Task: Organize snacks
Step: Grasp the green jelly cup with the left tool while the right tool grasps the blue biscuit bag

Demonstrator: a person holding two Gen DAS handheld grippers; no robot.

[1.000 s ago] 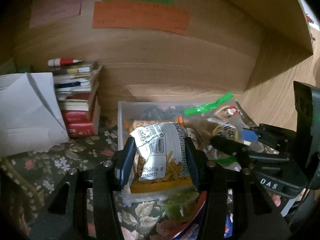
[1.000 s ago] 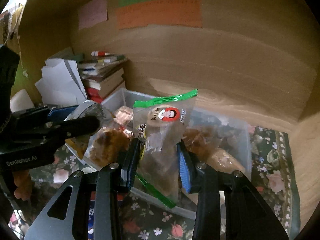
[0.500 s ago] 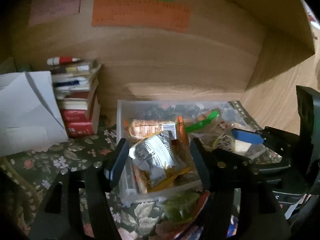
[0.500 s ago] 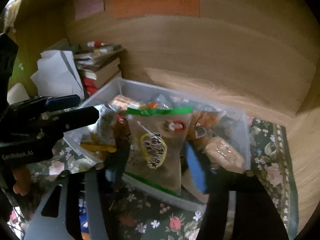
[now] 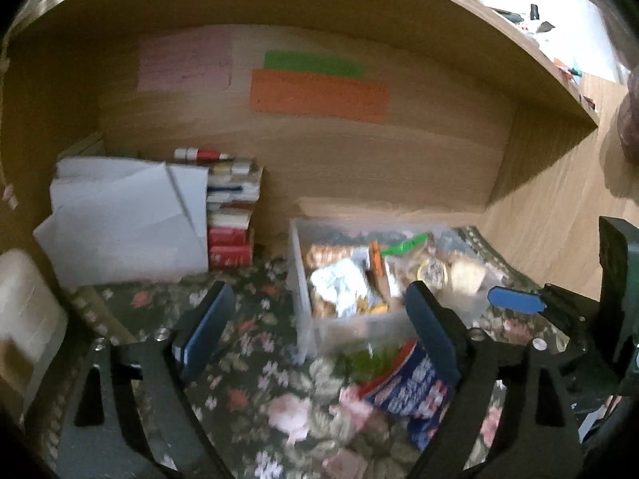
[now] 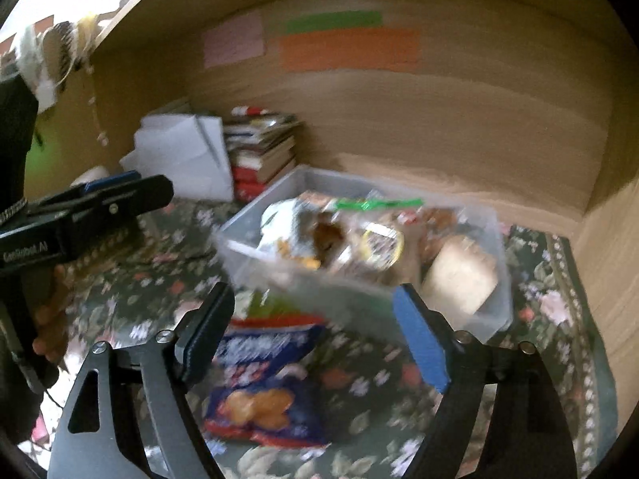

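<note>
A clear plastic bin (image 5: 303,279) (image 6: 485,319) sits on the floral cloth against the wooden back wall and holds several snack bags. A silver chip bag (image 5: 339,285) (image 6: 283,221) and a bag with a green zip strip (image 5: 403,245) (image 6: 379,203) lie inside it. A blue snack bag (image 5: 415,387) (image 6: 263,371) lies on the cloth in front of the bin. My left gripper (image 5: 315,331) is open and empty, back from the bin. My right gripper (image 6: 315,335) is open and empty, above the blue bag.
A stack of books (image 5: 231,215) (image 6: 259,147) and white folded paper (image 5: 127,219) (image 6: 187,151) stand left of the bin. A pale box (image 5: 24,307) is at the far left. Coloured notes (image 5: 319,92) hang on the back wall. A wooden side wall (image 5: 551,215) is at the right.
Both grippers opened and let their bags drop into the bin, then pulled back from it. The chip bag and the green-strip bag now lie inside the bin.
</note>
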